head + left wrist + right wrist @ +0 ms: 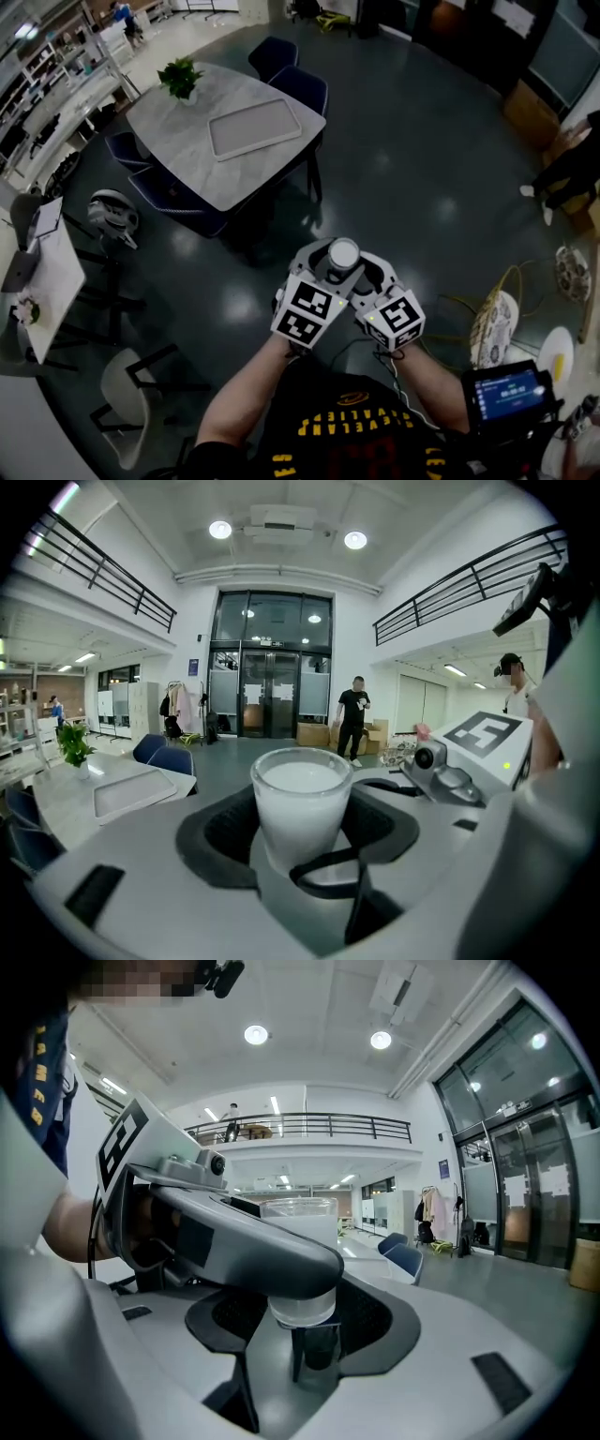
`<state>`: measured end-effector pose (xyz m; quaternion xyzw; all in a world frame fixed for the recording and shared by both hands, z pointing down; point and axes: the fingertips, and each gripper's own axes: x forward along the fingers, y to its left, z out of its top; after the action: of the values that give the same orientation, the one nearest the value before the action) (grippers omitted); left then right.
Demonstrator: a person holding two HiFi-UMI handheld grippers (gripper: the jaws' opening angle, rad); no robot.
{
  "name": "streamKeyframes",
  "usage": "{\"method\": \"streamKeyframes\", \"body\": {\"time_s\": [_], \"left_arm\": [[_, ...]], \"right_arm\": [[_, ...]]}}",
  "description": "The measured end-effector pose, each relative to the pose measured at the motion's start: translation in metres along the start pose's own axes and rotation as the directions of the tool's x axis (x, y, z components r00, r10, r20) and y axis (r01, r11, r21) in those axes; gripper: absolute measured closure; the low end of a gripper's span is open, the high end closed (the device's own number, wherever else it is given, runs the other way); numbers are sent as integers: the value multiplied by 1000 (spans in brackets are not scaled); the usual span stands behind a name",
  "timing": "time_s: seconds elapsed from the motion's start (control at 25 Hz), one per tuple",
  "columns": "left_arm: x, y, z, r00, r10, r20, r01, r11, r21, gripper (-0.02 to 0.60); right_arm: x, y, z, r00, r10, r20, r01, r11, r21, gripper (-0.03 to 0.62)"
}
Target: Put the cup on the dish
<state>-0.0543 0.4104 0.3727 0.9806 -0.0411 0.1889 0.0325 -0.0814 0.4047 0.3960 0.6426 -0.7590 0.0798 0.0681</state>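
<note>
Frosted white cup [343, 254] — aloft between left claw [302, 850] and right claw [302, 1335]

An open office lobby: glass entrance doors [270, 691], mezzanine railings [461, 585], a meeting table [173, 141] with blue chairs [300, 86].

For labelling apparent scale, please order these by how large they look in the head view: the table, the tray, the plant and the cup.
1. table
2. tray
3. plant and cup: about alike; the cup is much nearer the camera, so unranked.
</note>
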Motion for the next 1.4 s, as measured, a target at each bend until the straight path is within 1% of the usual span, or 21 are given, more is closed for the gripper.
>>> {"method": "streamKeyframes", "body": {"time_s": [0.28,0.4,0.56,0.72,0.96,1.08,1.28,1.4], "left_arm": [[8,47,7,999,-35,8,35,999,4,318],[16,62,6,999,-35,0,35,999,-7,318],[28,82,4,1000,-17,-15,16,1000,-17,318],[46,107,2,999,27,-37,-28,999,-26,318],[84,151,8,991,121,-50,-124,991,-55,318],[107,168,15,985,165,-56,-169,983,-77,318],[155,197,38,969,239,-68,-245,964,-104,318],[162,205,41,959,275,-69,-282,952,-117,318]], "right_arm": [[47,-14,15,999,-38,-7,38,999,-17,359],[61,-22,17,999,-38,-15,38,999,-13,359],[80,-34,9,1000,-9,-24,9,1000,-2,359],[104,-51,9,999,30,-28,-30,1000,2,359],[143,-91,3,991,133,-25,-133,991,-1,359],[157,-116,6,983,180,-32,-180,984,-13,359],[180,-170,17,966,257,-34,-258,966,-25,359],[186,-177,20,954,299,-25,-300,953,-37,359]]}}
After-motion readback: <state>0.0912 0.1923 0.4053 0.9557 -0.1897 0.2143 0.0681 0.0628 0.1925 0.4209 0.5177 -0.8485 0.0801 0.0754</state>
